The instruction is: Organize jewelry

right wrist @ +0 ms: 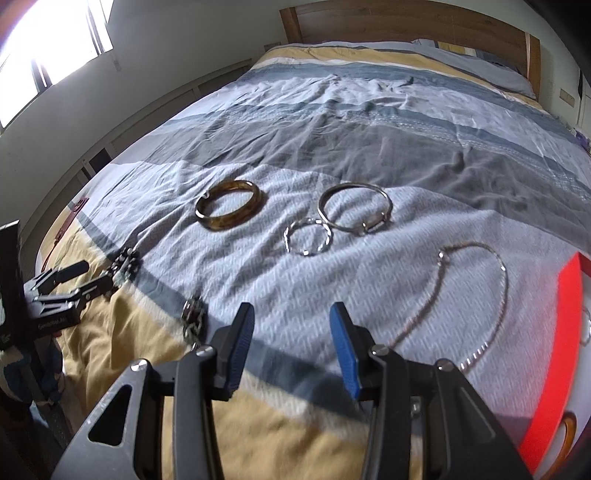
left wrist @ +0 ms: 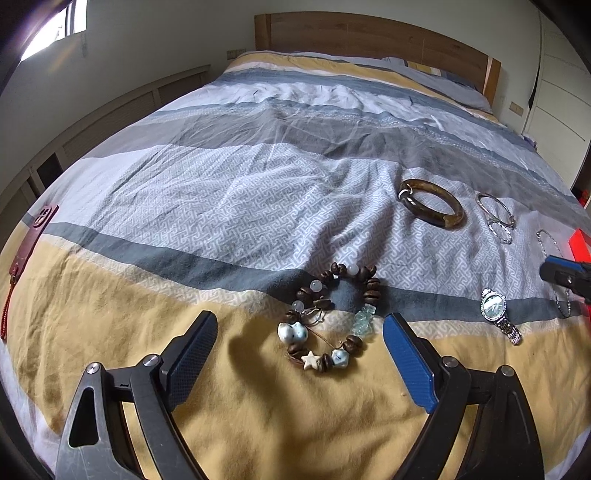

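1. Bedroom setting: striped quilt in yellow, grey and white (left wrist: 258,192) on a bed with a wooden headboard (left wrist: 369,33); window at upper left.
2. Left wrist view. Left hand-held gripper (left wrist: 300,345): jaws spread wide, nothing held. Beaded bracelet of brown wooden beads, pale stones and a white star charm (left wrist: 330,317): flat on the quilt, directly ahead, between the two fingertips and slightly beyond them; roughly circular, no marked long axis.
3. Same view, further right: brown mottled bangle (left wrist: 431,203); thin silver bangles (left wrist: 496,218); silver wristwatch with pale dial (left wrist: 496,314), band running toward the camera; fine silver chain (left wrist: 554,266) at the frame edge.
4. Right wrist view. Right hand-held gripper (right wrist: 291,332): jaws moderately apart, empty, over bare quilt. Chain lies just right of it; red box edge (right wrist: 565,332) far right.
5. Judgement: left hand-held gripper is nearer the beaded bracelet; closing on one side of the loop looks the likely next move.
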`<state>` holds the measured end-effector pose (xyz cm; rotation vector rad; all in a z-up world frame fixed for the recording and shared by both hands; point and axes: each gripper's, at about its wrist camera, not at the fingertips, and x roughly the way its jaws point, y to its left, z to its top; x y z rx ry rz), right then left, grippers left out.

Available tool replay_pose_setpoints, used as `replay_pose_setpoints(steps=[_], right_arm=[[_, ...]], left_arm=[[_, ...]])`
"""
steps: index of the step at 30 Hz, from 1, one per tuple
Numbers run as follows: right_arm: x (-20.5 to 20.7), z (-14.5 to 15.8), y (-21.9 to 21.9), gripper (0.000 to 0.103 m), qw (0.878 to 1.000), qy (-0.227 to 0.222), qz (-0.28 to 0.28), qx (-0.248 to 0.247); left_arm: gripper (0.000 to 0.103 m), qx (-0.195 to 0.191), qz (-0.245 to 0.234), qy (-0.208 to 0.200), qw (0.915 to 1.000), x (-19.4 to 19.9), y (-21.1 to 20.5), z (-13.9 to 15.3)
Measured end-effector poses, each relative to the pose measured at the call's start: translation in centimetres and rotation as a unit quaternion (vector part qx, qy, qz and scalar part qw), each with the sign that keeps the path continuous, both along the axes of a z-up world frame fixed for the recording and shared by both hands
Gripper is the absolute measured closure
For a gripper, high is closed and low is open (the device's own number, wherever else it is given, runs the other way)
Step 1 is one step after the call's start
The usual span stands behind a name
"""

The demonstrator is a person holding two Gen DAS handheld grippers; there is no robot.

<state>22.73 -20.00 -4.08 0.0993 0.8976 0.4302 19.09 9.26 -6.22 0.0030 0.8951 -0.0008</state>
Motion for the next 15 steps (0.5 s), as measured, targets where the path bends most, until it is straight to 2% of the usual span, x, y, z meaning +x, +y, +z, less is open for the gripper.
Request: replay_pose_setpoints(steps=[8,15], right_arm=[[5.0,-1.1,1.0,0.062,1.000,0.006,-0.022,0.008],[6.8,-2.0,2.6,0.061,1.000,0.012,-0.024,-0.004]], left_arm=[[0.013,-0.008,-0.005,0.012,0.9999,1.3,0.0,-1.3],[0.013,-0.015,-0.004,0.021,0.9997,1.9,0.1,-2.1]])
